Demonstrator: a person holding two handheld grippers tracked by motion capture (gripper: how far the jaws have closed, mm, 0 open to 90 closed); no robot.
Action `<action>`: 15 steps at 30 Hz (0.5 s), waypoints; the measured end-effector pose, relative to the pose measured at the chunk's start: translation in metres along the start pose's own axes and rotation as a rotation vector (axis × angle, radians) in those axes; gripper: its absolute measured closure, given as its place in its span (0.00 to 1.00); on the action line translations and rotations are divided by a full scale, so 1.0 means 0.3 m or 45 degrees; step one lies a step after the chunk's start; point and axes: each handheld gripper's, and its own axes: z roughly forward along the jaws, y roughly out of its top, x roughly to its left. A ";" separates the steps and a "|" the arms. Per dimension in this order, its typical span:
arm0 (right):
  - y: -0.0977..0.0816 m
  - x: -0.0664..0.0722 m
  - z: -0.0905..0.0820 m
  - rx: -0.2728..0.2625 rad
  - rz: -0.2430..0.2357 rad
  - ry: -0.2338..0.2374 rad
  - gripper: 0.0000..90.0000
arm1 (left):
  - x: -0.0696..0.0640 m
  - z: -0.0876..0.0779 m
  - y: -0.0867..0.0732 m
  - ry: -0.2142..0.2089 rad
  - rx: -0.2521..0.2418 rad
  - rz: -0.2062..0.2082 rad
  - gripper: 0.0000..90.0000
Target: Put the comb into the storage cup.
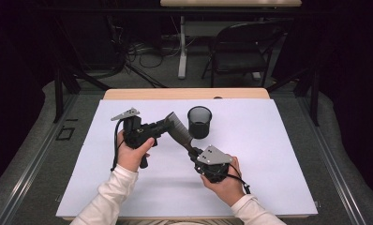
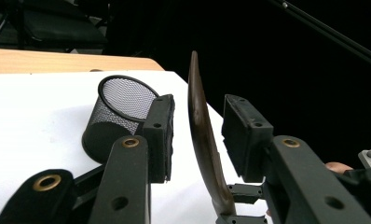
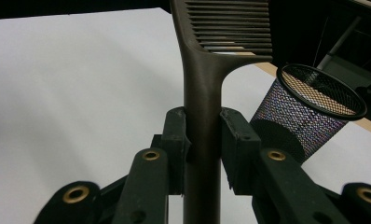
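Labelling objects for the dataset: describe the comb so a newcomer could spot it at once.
On the white sheet covering the table, just left of the black mesh cup, two hand-held grippers meet. The comb spans between them: dark brown, flat, long handle and fine teeth, its handle clamped in the right gripper, unlike the round cup.

A wooden table (image 1: pixel 184 93) carries a white sheet (image 1: pixel 269 154) covering most of its top. A black mesh cup (image 1: pixel 199 122) stands on the sheet, toward twelve o'clock of its centre.

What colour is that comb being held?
The comb is dark brown, clearest in the right gripper view.
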 end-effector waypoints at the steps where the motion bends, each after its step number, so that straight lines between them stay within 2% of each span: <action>1: 0.000 0.000 0.000 0.002 0.002 0.001 0.81 | 0.001 0.003 -0.003 -0.004 -0.002 -0.002 0.71; 8: -0.003 0.000 0.004 -0.002 0.014 0.009 0.81 | 0.002 0.018 -0.013 -0.011 0.027 -0.011 0.75; 15: -0.003 0.001 0.003 -0.006 0.019 0.013 0.81 | 0.001 0.022 -0.018 -0.016 0.025 -0.018 0.78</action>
